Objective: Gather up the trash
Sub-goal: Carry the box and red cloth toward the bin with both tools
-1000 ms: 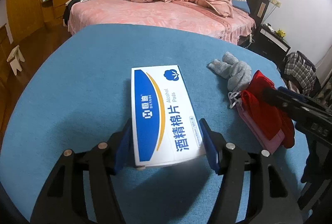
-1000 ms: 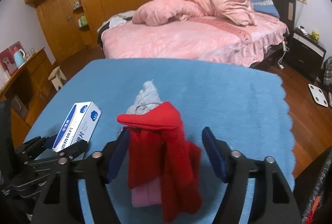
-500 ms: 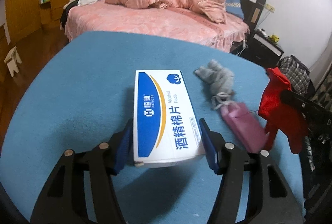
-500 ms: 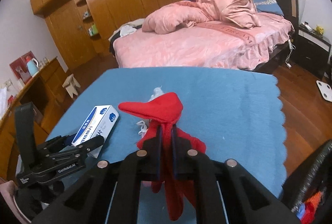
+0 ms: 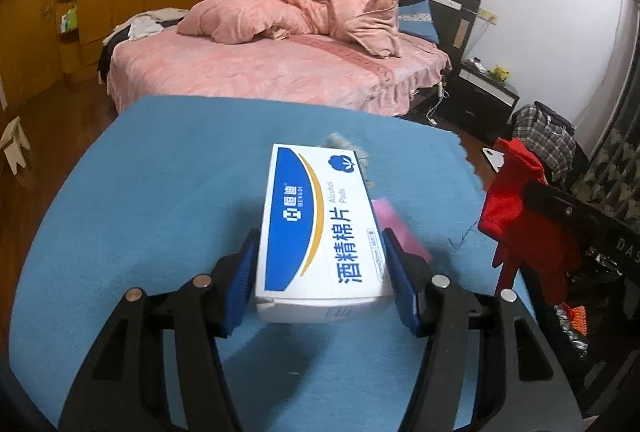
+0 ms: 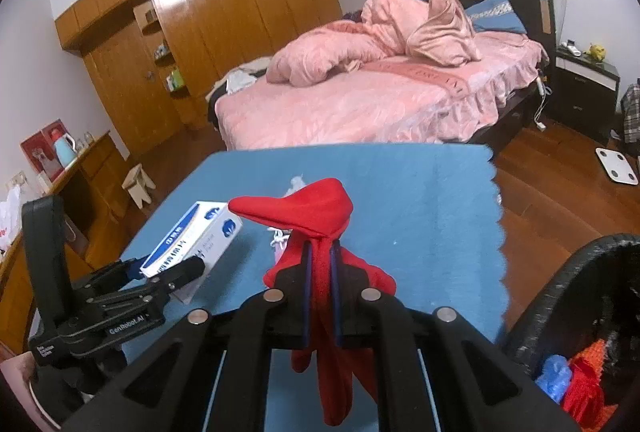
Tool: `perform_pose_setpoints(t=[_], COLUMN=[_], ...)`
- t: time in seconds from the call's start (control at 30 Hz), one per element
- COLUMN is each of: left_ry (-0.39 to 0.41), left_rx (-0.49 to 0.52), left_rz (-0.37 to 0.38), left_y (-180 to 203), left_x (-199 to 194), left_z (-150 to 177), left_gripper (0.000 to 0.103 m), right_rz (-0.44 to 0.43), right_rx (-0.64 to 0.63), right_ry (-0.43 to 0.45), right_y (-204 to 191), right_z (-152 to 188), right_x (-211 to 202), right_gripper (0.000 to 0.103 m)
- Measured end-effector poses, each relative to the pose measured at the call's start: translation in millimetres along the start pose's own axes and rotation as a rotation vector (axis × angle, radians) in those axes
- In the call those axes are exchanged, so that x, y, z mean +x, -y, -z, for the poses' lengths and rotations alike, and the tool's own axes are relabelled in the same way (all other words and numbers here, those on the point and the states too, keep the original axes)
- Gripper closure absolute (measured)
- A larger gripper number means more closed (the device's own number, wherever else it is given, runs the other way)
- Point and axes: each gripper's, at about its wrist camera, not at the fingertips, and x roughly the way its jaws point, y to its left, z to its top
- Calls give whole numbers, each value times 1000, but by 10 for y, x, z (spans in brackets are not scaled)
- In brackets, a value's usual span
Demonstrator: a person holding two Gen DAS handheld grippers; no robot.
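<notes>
Left wrist view: your left hand-held gripper [image 5: 320, 272] clamps the white-and-blue box [image 5: 318, 228], lifted over the blue worktop [image 5: 160, 191]; it hides most of a grey rag [image 5: 340, 143] and pink item [image 5: 394, 228].

Right wrist view: your right hand-held gripper [image 6: 320, 272] pinches the red cloth [image 6: 304, 207], raised beside a black bin [image 6: 560, 296], partly cut off.

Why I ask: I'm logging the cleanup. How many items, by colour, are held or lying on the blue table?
Red cloth: 1
Pink item: 1
Grey cloth: 1
White-and-blue box: 1
Total: 4
</notes>
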Motion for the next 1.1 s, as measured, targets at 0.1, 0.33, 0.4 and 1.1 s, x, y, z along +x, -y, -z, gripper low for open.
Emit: perform_pose_setpoints(t=[0.1,0.33,0.4,1.1], left_ry=[14,64,75,62], left_rx=[15,51,62,298], left_rz=[10,44,62,383], left_y=[102,427,519,2400], left_x=[-89,-332,-393,-310], left_z=[-22,-102,-119,-13], left_gripper=[46,46,46,46], right_rz=[14,49,62,381], right_rx=[0,-3,-7,138], right_ry=[27,78,89,150], right_y=[47,132,156,1384], right_z=[-17,-55,-47,392], right_x=[-192,-583,-692,-1858], right_gripper=[95,95,95,95])
